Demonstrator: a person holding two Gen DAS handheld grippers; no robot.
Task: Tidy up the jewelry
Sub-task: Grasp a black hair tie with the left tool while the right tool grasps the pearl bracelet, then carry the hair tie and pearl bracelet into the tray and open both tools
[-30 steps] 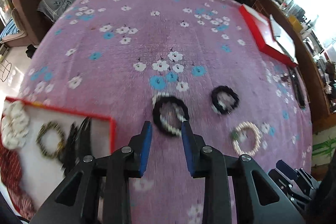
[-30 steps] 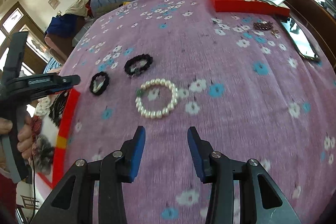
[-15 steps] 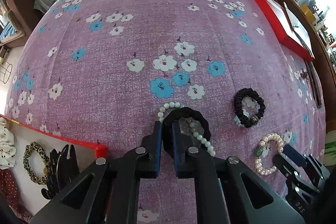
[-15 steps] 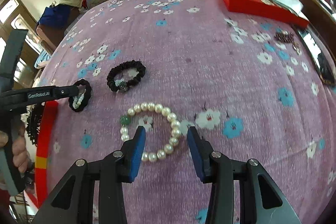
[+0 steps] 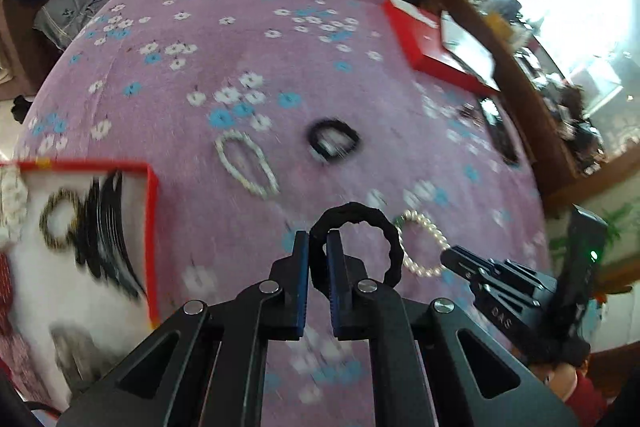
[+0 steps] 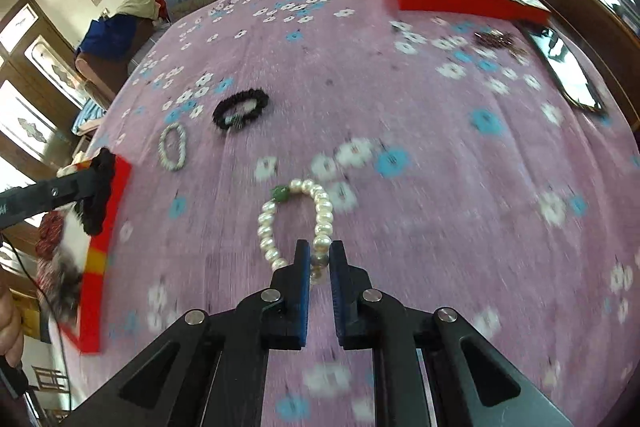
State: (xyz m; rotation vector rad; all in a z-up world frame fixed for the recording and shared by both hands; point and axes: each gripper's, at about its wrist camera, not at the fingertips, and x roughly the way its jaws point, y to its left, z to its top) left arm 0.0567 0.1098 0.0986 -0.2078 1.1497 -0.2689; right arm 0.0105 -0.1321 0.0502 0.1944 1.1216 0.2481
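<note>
At six o'clock of each view, the left hand-held gripper (image 5: pixel 318 247) pinches the black scrunchie (image 5: pixel 356 243); the right hand-held gripper (image 6: pixel 319 259) is closing on the pearl bracelet (image 6: pixel 298 223). Lift both clear, then swing toward the red tray (image 5: pixel 151 227) at nine o'clock.

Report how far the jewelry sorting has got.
Done: a speckled bracelet and black hair clips lie in the red-edged tray. In hand: left gripper holds a black scrunchie; right gripper, jaws closing, has the pearl bracelet. Left: small pearl bracelet and second black scrunchie on the cloth.
</note>
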